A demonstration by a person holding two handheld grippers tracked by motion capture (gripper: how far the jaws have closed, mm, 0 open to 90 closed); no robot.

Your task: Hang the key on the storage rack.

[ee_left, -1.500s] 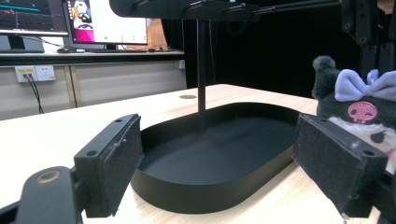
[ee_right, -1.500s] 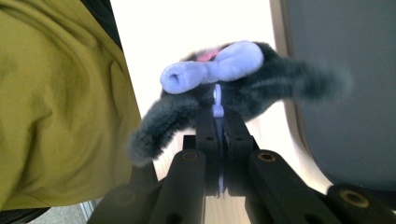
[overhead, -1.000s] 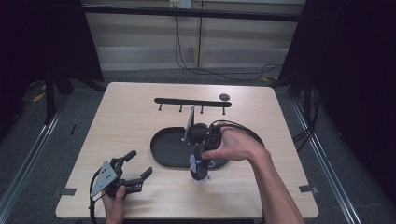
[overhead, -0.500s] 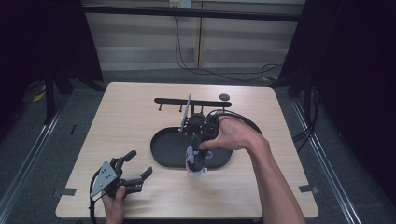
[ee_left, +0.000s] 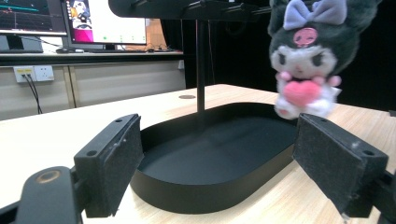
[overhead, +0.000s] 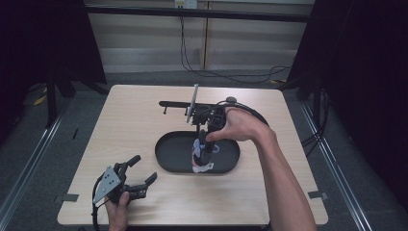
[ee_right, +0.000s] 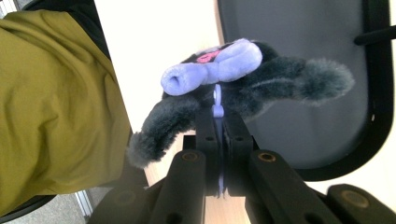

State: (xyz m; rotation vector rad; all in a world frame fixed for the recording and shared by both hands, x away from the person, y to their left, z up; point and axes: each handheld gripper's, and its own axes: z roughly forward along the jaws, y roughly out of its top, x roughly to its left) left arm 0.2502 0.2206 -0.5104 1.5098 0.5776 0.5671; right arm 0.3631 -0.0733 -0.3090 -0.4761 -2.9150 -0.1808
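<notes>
A dark grey plush toy (overhead: pixel 201 156) with a purple bow and a pink heart hangs over the black oval tray (overhead: pixel 168 156) at the table's middle. My right gripper (overhead: pixel 203 142) points down and is shut on the toy's purple loop (ee_right: pixel 217 97); in the right gripper view the plush toy (ee_right: pixel 261 77) dangles below the jaws, above the tray (ee_right: pixel 373 116). My left gripper (overhead: pixel 140 174) rests open on the table's front left, aimed at the tray (ee_left: pixel 205 191). From there the plush toy (ee_left: pixel 306 65) shows lifted off the tray floor.
A black hook rail (overhead: pixel 174 103) on a thin pole (ee_left: pixel 201 65) stands just behind the tray. An olive garment (ee_right: pixel 56 93) is at the left of the right gripper view. Cables trail over the table's back right. Monitors (ee_left: pixel 70 18) stand beyond the table.
My right hand has risen and shifted toward the back of the table, lifting the plush toy higher over the tray. The left gripper has stayed put.
</notes>
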